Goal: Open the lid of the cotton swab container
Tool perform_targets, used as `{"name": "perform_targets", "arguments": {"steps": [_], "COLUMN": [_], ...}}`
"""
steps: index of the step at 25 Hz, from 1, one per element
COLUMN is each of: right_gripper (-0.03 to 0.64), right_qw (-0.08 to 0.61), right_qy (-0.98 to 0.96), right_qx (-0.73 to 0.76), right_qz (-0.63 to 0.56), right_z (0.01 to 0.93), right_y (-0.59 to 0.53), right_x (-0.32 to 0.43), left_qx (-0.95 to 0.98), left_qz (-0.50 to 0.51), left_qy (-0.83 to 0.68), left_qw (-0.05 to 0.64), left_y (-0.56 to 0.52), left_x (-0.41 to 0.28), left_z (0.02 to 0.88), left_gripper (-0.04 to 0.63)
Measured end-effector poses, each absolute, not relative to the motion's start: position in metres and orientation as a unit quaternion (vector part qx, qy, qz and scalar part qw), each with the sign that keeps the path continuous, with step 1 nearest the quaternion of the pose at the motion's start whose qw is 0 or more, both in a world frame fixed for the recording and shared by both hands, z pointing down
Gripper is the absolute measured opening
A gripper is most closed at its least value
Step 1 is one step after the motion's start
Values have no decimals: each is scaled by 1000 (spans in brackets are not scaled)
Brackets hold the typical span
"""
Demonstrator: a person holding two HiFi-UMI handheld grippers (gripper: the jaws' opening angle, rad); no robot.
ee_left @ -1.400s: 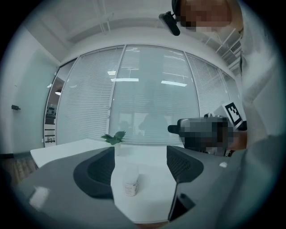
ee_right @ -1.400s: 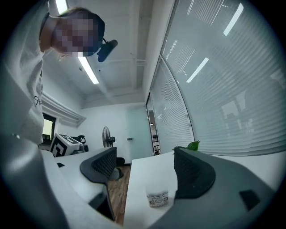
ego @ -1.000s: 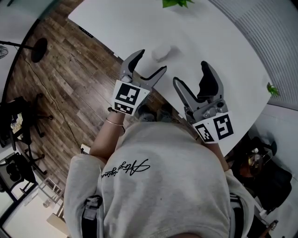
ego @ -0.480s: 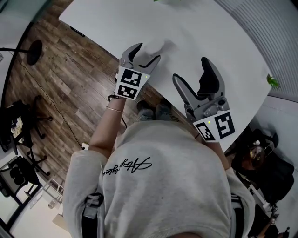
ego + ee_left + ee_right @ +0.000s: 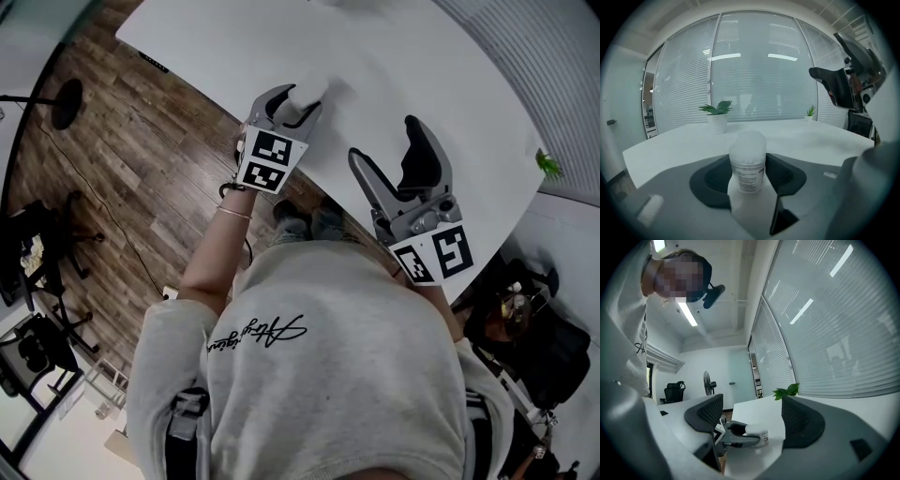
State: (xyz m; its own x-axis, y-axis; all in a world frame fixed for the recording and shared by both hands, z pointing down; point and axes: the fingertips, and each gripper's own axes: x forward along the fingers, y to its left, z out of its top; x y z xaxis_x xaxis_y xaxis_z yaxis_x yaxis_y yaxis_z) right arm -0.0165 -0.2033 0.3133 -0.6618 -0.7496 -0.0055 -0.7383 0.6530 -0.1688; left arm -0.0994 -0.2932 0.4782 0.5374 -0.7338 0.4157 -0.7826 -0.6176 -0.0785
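Observation:
The cotton swab container [image 5: 307, 91] is a small translucent tub with a white lid and a printed label, upright near the front edge of the white table [image 5: 422, 66]. My left gripper [image 5: 300, 99] straddles it and its jaws are closing. In the left gripper view the container [image 5: 748, 150] stands between the dark pads [image 5: 712, 180], which sit close at each side; I see no firm press. My right gripper [image 5: 386, 150] hangs open and empty to the right, over the table. The right gripper view shows the container [image 5: 758, 437] and the left gripper [image 5: 736, 434] beyond my right gripper [image 5: 752, 416].
A potted plant [image 5: 717, 115] stands at the table's far side, and a smaller one [image 5: 811, 111] further right. Wooden floor with office chairs [image 5: 37, 244] lies left of the table. The person's torso fills the lower head view.
My left gripper moved forward over the table edge to the container, and its jaws narrowed around it. The right gripper stayed where it was, open.

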Motion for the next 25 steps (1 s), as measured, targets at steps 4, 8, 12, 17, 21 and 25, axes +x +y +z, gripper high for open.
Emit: {"name": "perform_targets", "arguments": {"steps": [4,8,12,17,21,25], "right_gripper": [374,372,371,370,369,366], "right_qw": [38,39,40,42,44,42], "right_qy": [909,910,911,910,907,908], "right_qx": [-409,-406,-404,-407,-413,-413], "right_qz": [-77,-77,-73,-67,-63,-59], "right_z": [314,314,310,305,302,299], "right_y": [-204,-204,-204,-205,-207,-207], "right_x": [-15,-14,-20,-18,-13,-12], "left_qx": [877,880,882,887,893,901], "left_qz": [203,201,199,193,192,187], "left_qy": [-431,-427,-422,-413,-402,-387], "left_qw": [62,62,66,72,66,61], "left_y": [-294,-294,-294,-292,-288,-283], "left_x": [-98,-95,-99,-98,-96,-96], "left_z": [481,481,480,477,469,451], "left_gripper": [210,207,206,202,202,202]}}
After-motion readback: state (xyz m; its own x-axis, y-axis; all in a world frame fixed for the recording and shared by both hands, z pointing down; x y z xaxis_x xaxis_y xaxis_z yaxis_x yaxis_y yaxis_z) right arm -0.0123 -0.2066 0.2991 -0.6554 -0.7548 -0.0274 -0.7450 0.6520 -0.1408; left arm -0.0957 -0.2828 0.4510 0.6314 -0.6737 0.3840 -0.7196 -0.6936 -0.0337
